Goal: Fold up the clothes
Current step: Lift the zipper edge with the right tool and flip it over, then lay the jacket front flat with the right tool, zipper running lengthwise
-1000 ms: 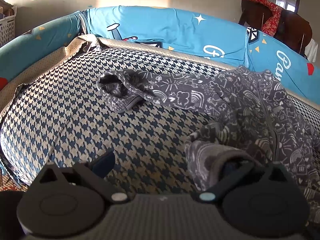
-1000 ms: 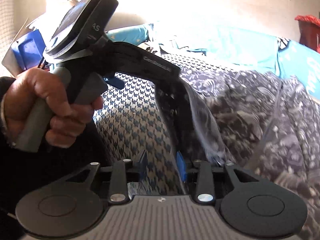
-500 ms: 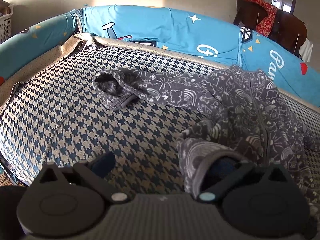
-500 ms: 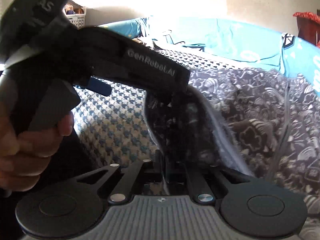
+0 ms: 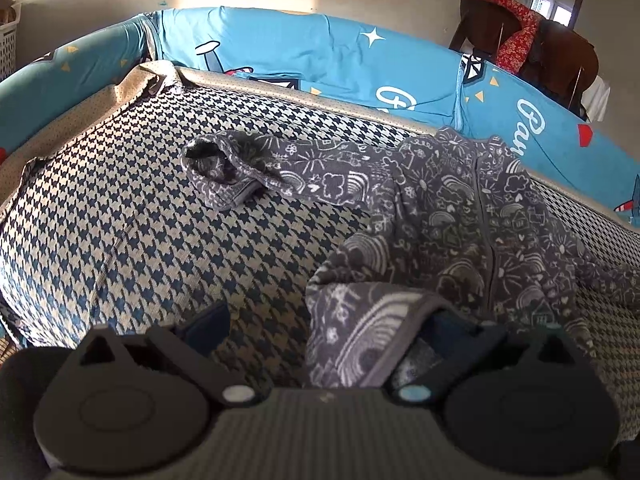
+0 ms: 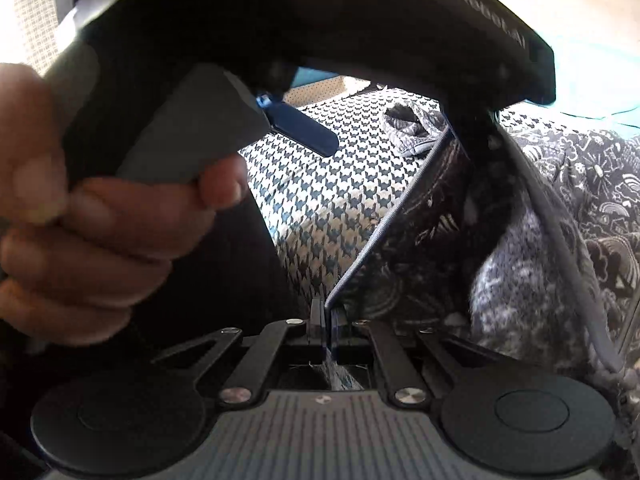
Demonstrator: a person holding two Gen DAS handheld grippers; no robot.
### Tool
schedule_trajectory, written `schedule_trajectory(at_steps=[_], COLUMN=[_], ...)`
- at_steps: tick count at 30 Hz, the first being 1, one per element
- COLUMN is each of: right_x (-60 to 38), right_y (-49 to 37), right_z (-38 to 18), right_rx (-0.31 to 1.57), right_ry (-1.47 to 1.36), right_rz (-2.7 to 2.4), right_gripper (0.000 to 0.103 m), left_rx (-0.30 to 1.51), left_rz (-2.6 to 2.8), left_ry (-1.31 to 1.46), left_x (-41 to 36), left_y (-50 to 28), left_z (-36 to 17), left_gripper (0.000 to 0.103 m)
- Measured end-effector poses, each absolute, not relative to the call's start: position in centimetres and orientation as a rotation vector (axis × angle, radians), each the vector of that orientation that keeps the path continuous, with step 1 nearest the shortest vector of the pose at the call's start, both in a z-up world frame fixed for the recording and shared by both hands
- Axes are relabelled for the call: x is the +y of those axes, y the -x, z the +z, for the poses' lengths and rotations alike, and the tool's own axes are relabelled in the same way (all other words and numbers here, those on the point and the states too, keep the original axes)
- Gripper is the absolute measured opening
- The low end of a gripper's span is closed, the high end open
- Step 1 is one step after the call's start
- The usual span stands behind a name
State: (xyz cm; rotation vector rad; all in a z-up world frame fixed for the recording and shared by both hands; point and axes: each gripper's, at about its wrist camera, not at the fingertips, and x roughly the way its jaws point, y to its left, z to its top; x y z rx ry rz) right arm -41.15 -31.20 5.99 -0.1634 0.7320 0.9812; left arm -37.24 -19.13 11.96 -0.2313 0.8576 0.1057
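A grey onesie (image 5: 460, 216) with white doodle print and a centre zip lies on a houndstooth mattress (image 5: 120, 220). One sleeve (image 5: 256, 168) stretches left, its cuff crumpled. My left gripper (image 5: 324, 328) is open wide: its right finger sits inside a leg cuff (image 5: 372, 320) of the onesie, and its left finger (image 5: 208, 320) hovers over bare mattress. In the right wrist view my right gripper (image 6: 326, 322) is shut on the taut edge of that same cuff (image 6: 384, 224). A hand (image 6: 100, 220) holding the left gripper fills the upper left.
A blue cartoon-print bumper (image 5: 320, 56) walls the far side and left of the mattress. A dark wooden chair with a red cloth (image 5: 552, 40) stands beyond it at the right, and a white basket (image 5: 8, 40) at the far left.
My right gripper has closed on the cuff edge and moved in close under the left gripper. The left gripper stays open with its finger in the cuff.
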Motion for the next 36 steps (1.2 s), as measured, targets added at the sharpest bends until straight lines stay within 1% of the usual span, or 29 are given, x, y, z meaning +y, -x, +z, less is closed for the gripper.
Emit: schedule_trajectory(at_steps=[2, 3, 11, 13, 16, 20, 23, 26, 36], right_x=[-31.1, -31.1, -30.9, -31.0, -31.4, -32.0, -34.2, -36.2, -41.6], right_y=[41.2, 41.2, 40.8, 40.9, 41.8, 43.0, 44.3, 45.2, 46.9], right_z=[5.8, 5.7, 4.5, 4.4, 4.9, 5.5, 6.1, 7.8, 11.8], right_rx=[0.736, 0.745, 0.819, 0.833, 0.831, 0.827, 0.806, 0.782, 0.658], right_ry=[0.158, 0.156, 0.126, 0.109, 0.105, 0.099, 0.084, 0.054, -0.032], right_rz=[0.978, 0.969, 0.929, 0.941, 0.954, 0.971, 0.922, 0.873, 0.727], right_gripper=[0.007, 0.011, 0.015, 0.028, 0.038, 0.038, 0.038, 0.038, 0.039], left_rx=[0.871, 0.877, 0.844, 0.829, 0.816, 0.818, 0.815, 0.823, 0.884], left_rz=[0.076, 0.061, 0.062, 0.062, 0.059, 0.062, 0.054, 0.042, 0.033], left_ry=[0.239, 0.242, 0.233, 0.236, 0.223, 0.209, 0.188, 0.174, 0.119], left_x=[-19.3, -19.4, -19.9, -19.9, -20.3, -20.8, -21.4, -22.1, -23.9], left_y=[37.5, 37.6, 39.2, 39.4, 39.4, 38.9, 38.2, 37.2, 35.2], left_z=[12.0, 12.0, 13.3, 13.9, 14.4, 14.3, 14.2, 14.0, 10.6], left_gripper=[0.103, 0.103, 0.103, 0.103, 0.103, 0.103, 0.103, 0.103, 0.103])
